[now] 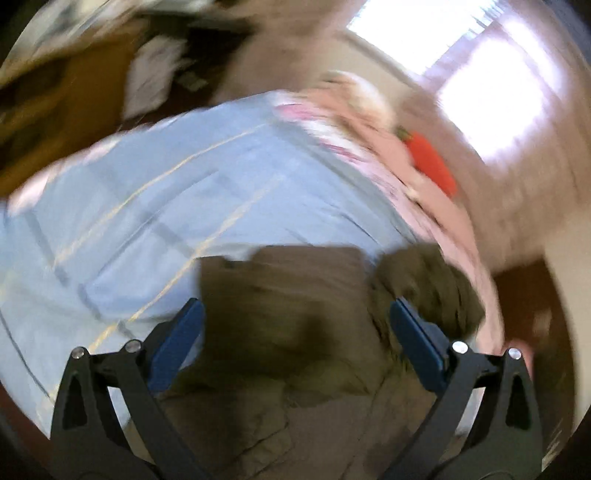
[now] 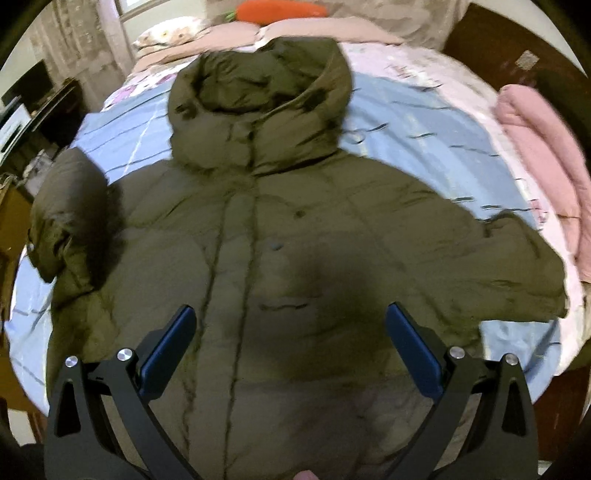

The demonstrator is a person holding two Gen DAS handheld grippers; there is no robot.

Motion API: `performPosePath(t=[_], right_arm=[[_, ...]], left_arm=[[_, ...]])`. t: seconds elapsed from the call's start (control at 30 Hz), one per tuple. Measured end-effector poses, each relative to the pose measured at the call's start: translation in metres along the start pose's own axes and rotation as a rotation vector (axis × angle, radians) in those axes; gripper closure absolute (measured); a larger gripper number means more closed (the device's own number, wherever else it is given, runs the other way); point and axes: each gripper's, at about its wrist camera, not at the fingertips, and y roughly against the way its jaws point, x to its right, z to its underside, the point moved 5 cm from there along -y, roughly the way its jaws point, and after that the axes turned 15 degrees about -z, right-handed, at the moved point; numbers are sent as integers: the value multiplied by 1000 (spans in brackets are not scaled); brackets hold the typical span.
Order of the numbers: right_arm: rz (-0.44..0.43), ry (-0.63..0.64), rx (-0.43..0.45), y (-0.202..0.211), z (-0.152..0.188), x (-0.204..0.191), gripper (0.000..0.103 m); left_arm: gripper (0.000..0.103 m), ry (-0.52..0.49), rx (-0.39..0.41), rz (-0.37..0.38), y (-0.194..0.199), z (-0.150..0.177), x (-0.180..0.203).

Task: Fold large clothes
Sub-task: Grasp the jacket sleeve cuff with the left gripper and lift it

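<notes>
An olive-green hooded puffer jacket (image 2: 295, 221) lies front up on a bed, its hood (image 2: 258, 99) pointing to the far end. One sleeve (image 2: 66, 214) is bunched up at the left and the other sleeve (image 2: 498, 266) stretches out to the right. My right gripper (image 2: 291, 309) hovers open over the jacket's lower front with nothing between its fingers. The left wrist view is blurred. In it my left gripper (image 1: 295, 306) stands wide open above the jacket (image 1: 277, 288), with no cloth between its blue pads (image 1: 177, 347).
A light blue checked sheet (image 2: 424, 122) covers the bed. A rolled pink quilt (image 2: 543, 177) lies along the right edge. An orange carrot plush (image 2: 280, 11) and a pillow (image 2: 166, 35) sit at the head. Dark furniture (image 2: 37, 103) stands to the left.
</notes>
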Motion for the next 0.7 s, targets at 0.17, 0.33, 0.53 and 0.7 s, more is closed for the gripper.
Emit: performPosePath(t=[0.17,0.33,0.53,0.7], right_arm=[[-25,5,-26,-7,5,-15,1],[-37,41,-27,-10,4,-30,1],[-142,3,-49,-21,2,-36,1],[-279,-118,-17,-19,-8,-24,1]], left_arm=[[2,119,-309,116,-64,12,-39],[70,92,-349,136,-86,23,-28],[92,-127,-282,299,-53,40,33],[92,-336,-386,484,-29,103,102]])
